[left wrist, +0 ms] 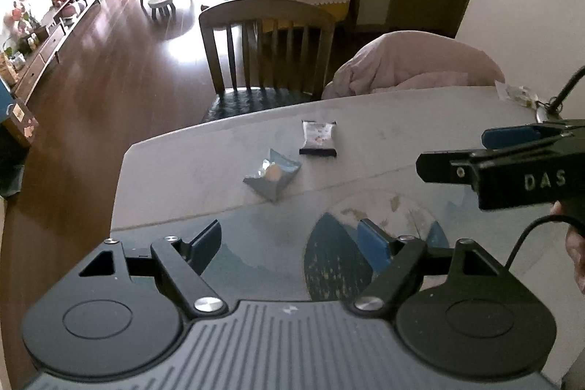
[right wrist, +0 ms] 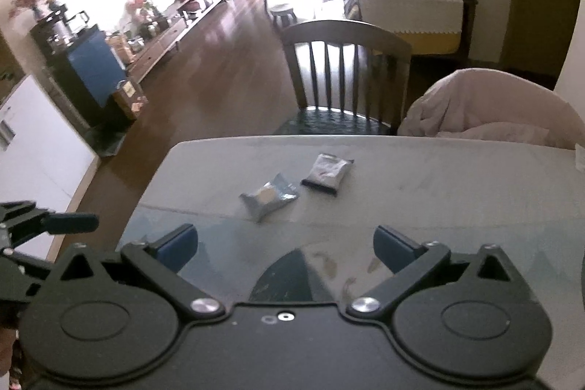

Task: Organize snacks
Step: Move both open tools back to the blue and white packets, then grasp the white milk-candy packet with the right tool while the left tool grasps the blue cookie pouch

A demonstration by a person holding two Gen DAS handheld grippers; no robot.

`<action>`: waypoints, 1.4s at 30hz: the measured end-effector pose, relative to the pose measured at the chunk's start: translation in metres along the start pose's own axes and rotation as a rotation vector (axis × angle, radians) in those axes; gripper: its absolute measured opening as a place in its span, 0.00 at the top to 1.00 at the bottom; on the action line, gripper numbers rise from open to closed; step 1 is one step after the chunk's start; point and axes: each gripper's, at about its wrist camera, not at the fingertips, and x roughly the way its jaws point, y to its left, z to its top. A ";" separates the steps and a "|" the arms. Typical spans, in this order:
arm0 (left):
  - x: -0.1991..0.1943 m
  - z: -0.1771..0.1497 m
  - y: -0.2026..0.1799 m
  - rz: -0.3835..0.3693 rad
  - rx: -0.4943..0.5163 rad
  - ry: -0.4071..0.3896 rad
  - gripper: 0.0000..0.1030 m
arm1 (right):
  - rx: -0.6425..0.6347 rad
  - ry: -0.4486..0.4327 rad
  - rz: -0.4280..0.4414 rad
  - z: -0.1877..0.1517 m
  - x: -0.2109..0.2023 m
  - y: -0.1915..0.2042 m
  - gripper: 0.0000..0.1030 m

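On the table (left wrist: 402, 119) lie a blue snack packet (left wrist: 272, 173) and white packet (left wrist: 318, 137); left gripper (left wrist: 292, 243) and right gripper (right wrist: 285, 249) both gape empty

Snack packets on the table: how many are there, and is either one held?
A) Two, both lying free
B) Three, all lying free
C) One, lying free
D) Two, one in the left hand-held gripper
A: the blue packet and the white packet lie on the table, ahead of both open, empty hand-held grippers.
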 end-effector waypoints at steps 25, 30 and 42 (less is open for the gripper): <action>0.207 0.047 0.006 0.005 0.229 0.167 0.21 | 0.062 0.178 -0.089 0.063 0.231 -0.049 0.04; 0.240 0.045 0.005 0.002 0.256 0.208 0.21 | 0.075 0.202 -0.100 0.060 0.260 -0.051 0.05; 0.281 0.045 0.004 0.059 0.307 0.250 0.21 | 0.037 0.223 -0.129 0.052 0.277 -0.042 0.16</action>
